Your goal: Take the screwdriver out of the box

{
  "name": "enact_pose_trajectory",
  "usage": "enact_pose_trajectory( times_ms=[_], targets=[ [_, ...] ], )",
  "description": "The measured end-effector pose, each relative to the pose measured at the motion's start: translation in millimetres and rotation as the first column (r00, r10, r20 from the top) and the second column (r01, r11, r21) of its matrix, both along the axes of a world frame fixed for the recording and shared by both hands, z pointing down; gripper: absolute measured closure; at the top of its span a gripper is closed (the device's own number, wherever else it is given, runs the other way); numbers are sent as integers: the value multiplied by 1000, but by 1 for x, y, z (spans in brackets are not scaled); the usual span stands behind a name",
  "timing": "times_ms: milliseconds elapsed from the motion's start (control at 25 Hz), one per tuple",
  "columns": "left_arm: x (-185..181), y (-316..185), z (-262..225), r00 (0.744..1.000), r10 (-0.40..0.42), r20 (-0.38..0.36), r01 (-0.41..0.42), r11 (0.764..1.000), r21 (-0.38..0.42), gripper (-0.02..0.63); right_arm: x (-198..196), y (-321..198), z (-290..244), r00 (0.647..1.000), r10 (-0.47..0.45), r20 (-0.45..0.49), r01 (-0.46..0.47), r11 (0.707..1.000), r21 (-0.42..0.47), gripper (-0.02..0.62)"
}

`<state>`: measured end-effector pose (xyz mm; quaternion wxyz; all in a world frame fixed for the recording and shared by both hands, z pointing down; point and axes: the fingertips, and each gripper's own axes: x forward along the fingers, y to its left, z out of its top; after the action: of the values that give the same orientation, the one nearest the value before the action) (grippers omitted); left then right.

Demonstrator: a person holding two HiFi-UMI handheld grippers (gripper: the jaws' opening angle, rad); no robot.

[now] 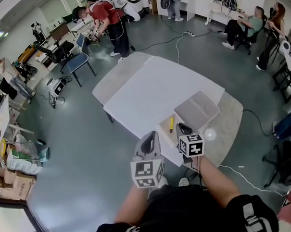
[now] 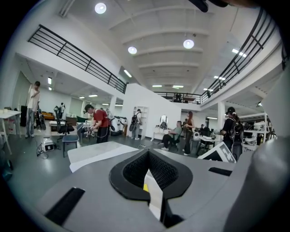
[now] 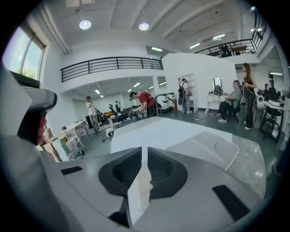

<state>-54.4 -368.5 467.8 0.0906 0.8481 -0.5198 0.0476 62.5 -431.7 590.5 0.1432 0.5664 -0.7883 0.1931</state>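
A yellow-handled screwdriver [image 1: 171, 123] lies in a shallow tan box [image 1: 166, 130] near the table's front edge. A grey lid or case [image 1: 197, 110] sits just right of it and shows again in the right gripper view [image 3: 213, 148]. My right gripper [image 1: 182, 128] hovers right beside the screwdriver with its jaws together and nothing between them [image 3: 144, 158]. Further toward me, at the table's edge, is my left gripper [image 1: 149, 138], also shut and empty [image 2: 150, 171]. Through its slit I see only a sliver of white and yellow.
The white table [image 1: 144, 94] reaches away from me. A blue chair [image 1: 78, 61] and a person in red [image 1: 110, 16] stand beyond its far left. Seated people [image 1: 242, 27] are at the back right. A cable [image 1: 244, 173] runs over the floor at my right.
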Motion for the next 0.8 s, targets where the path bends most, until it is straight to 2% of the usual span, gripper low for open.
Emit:
enact_pose_trajectory(
  times_ms=[280,600,800],
  targets=[
    [-19,-11,11,999,-39,2,39,999,-32,600,-7,-26,64,999,22,23,-17,978,-206,512],
    [-51,-25,22,996,-87,6,87,994,-60,600,-10,-57,120,996,71,-63,-89,921,-379,500],
    [-65,-40,28,994,-105,15,105,992,-74,600,-4,-77,150,991,107,-84,-135,870,-475,486]
  ],
)
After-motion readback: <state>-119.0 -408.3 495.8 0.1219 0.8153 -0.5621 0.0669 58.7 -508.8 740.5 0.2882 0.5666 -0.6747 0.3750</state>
